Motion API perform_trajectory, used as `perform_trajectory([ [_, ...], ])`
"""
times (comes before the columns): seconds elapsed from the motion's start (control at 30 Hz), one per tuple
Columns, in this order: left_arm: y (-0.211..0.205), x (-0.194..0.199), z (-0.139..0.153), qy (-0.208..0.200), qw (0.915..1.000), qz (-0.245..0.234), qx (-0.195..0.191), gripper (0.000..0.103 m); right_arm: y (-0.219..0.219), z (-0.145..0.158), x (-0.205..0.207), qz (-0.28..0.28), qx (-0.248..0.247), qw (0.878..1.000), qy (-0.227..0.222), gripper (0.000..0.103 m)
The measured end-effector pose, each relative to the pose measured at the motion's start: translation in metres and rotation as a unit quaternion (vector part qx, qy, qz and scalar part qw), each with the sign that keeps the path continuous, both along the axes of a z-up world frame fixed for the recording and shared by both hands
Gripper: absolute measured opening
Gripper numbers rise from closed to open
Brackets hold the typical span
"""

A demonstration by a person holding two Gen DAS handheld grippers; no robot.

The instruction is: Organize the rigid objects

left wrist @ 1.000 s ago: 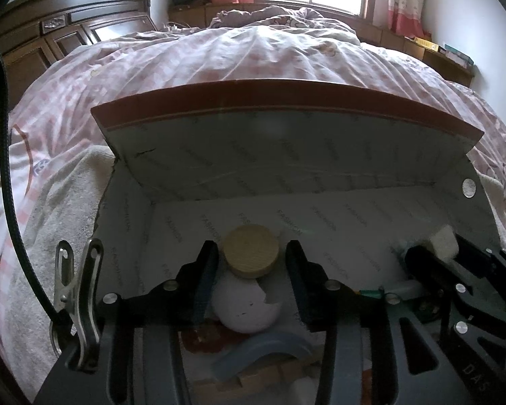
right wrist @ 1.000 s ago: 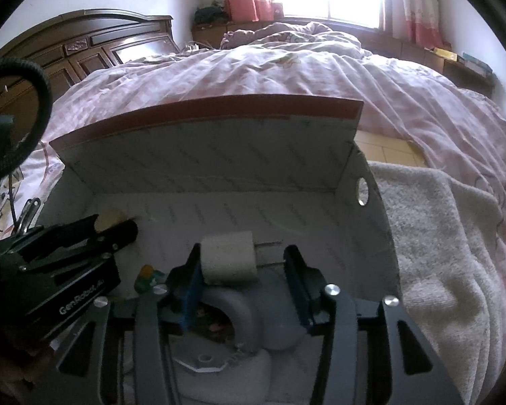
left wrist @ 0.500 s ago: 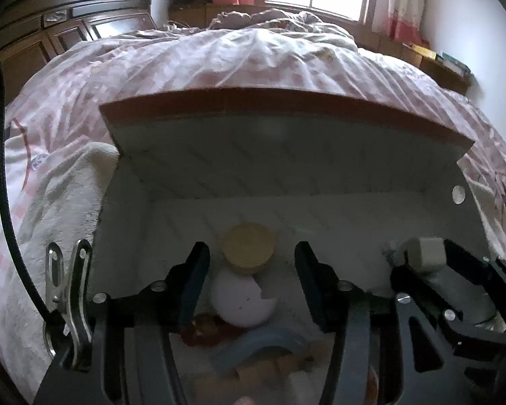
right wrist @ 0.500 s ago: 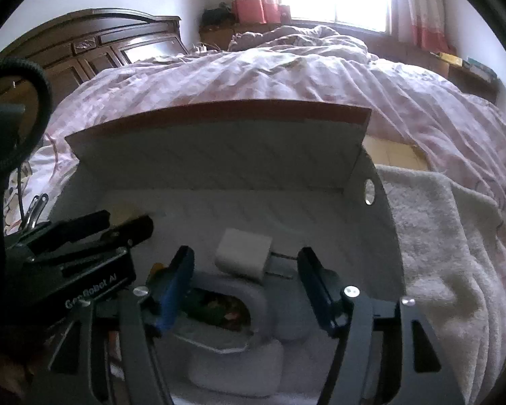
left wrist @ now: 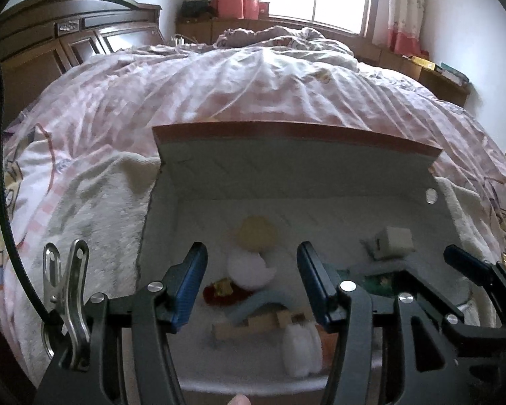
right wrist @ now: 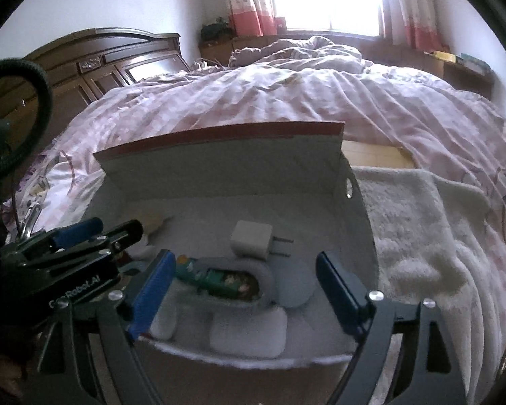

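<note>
Left gripper [left wrist: 252, 278] jaws just spread, nothing gripped; wooden disc [left wrist: 257, 233] lies ahead in box [left wrist: 297, 172]. Right gripper [right wrist: 243, 290] jaws just widened, released; white charger [right wrist: 252, 239] lies just ahead.

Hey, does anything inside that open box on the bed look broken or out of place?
The white ball near the box's left side has a jagged chunk missing from its right edge, like a cracked shell. The rest lies loosely jumbled.

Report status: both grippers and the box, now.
Left gripper open, jaws just widened, holding nothing; wooden disc lies in the box. Right gripper open, just widened; white charger released inside. Nothing blocking.
</note>
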State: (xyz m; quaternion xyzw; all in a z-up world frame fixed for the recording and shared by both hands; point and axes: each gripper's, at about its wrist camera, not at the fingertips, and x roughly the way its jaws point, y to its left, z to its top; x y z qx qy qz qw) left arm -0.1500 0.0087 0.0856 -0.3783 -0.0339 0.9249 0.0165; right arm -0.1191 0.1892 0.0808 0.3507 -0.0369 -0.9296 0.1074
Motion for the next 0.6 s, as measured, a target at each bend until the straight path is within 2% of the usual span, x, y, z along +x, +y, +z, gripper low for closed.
perform_trajectory([
  [0.13, 0.001, 0.018, 0.006, 0.006, 1.0, 0.003, -0.004, 0.064, 0.002, 0.004, 0.017, -0.001, -0.007, 1.0, 0.004, 0.088],
  [0.3, -0.003, 0.044, 0.005, 0.005, 0.9999, 0.011, 0.001, 0.064, 0.004, 0.003, 0.041, -0.004, -0.012, 1.0, 0.007, 0.088],
  [0.6, -0.001, 0.08, -0.007, -0.006, 0.9999, 0.008, -0.01, 0.064, 0.009, -0.013, 0.072, -0.009, -0.022, 1.0, -0.019, 0.088],
])
